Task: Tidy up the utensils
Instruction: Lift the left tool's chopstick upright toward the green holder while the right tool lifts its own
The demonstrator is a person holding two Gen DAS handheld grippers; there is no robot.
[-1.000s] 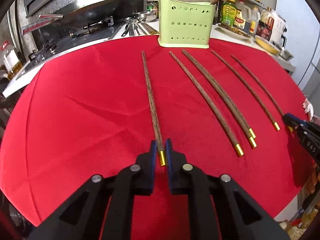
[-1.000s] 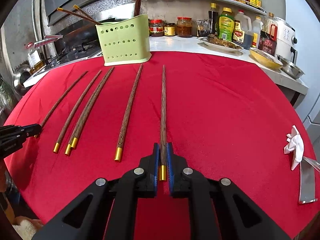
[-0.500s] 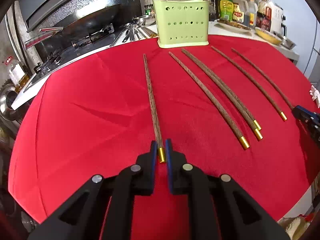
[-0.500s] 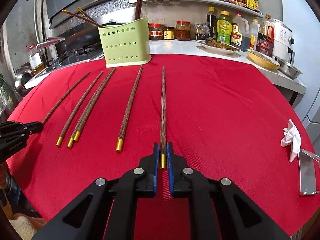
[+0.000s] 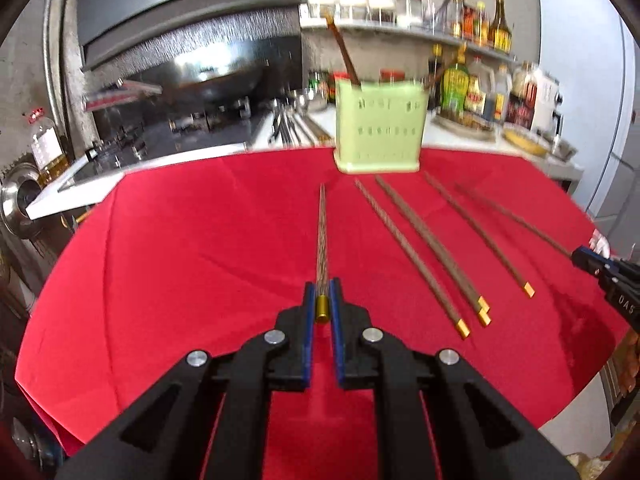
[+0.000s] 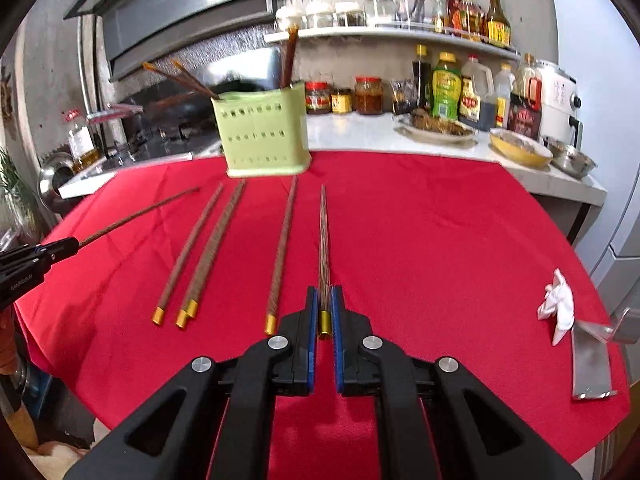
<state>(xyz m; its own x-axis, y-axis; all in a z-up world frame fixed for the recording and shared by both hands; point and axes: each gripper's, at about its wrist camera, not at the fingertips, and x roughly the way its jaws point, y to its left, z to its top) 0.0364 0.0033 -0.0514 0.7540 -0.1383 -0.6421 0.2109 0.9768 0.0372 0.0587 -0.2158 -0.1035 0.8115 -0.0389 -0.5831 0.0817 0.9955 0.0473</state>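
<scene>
Each gripper is clamped on the gold-capped end of one wooden chopstick. The left gripper (image 5: 322, 300) holds the left chopstick (image 5: 322, 236), whose tip points toward the far green holder (image 5: 378, 128). The right gripper (image 6: 324, 308) holds the right chopstick (image 6: 323, 240) the same way. Between them four loose chopsticks (image 6: 210, 248) lie on the red cloth (image 6: 420, 240) covering the table, gold caps near. A crumpled white tissue (image 6: 558, 306) sits at the right edge.
</scene>
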